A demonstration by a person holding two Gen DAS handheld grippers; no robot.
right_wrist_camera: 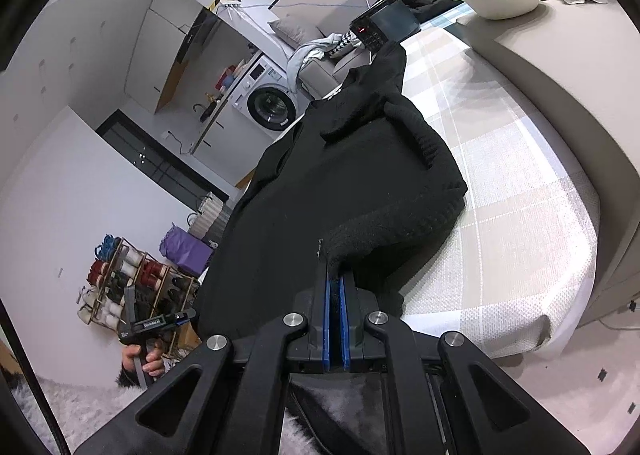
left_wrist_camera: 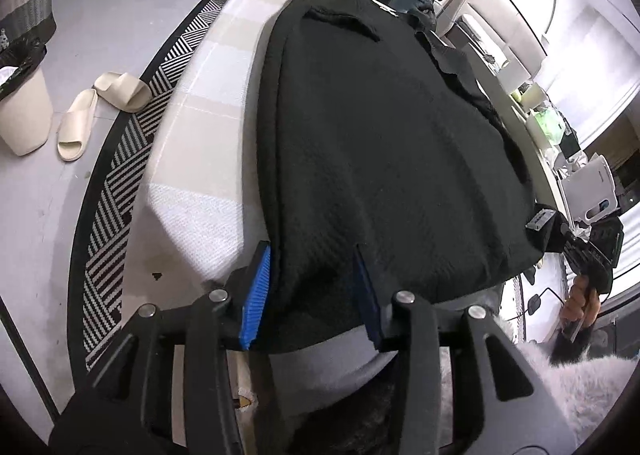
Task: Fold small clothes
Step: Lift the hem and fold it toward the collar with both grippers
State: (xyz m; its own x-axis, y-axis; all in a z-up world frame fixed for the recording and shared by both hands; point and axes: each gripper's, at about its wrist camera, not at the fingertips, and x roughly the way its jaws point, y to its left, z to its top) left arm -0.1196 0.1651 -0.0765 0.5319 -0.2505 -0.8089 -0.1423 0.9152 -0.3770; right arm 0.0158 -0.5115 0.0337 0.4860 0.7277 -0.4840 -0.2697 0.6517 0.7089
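Left gripper [left_wrist_camera: 312, 291] fingers part-open, straddling black garment [left_wrist_camera: 380, 143] hem on bed [left_wrist_camera: 208, 95]; right gripper [right_wrist_camera: 335, 287] fingers clamped on corner, likely for folding.

Each wrist camera is looking forward along its fingers, close over the bed [left_wrist_camera: 208, 95] (steeply from the left); both views are sharing the black garment [left_wrist_camera: 380, 135].
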